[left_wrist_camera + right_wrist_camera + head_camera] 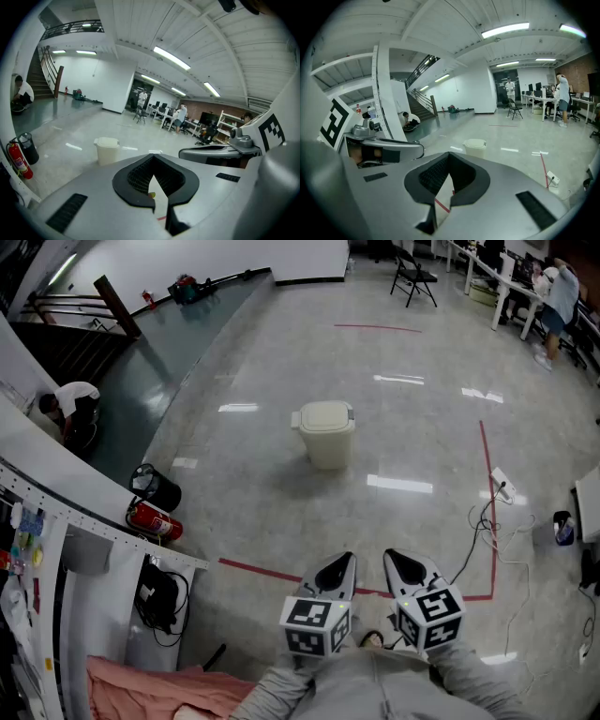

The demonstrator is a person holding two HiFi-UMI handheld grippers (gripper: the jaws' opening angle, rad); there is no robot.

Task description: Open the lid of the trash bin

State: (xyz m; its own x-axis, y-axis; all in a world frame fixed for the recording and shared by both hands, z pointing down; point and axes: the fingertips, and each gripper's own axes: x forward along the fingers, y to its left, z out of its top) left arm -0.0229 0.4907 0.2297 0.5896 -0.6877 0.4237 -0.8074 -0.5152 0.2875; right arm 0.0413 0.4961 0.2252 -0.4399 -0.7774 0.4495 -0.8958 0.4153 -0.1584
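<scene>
2 grippers sit low in the head view, side by side, close to the person's body. The left gripper (345, 559) and right gripper (389, 556) both have their fingers clenched tip to tip with nothing between them. 1 cream trash bin (325, 442) stands alone on the glossy floor (422, 352), well ahead of both and past the red tape line (267, 570). Its lid (324, 414) is down on the rim. Both gripper views show the bin small, beyond the fingertips. A fire extinguisher (153, 520) lies far left, by a black bucket (156, 486).
</scene>
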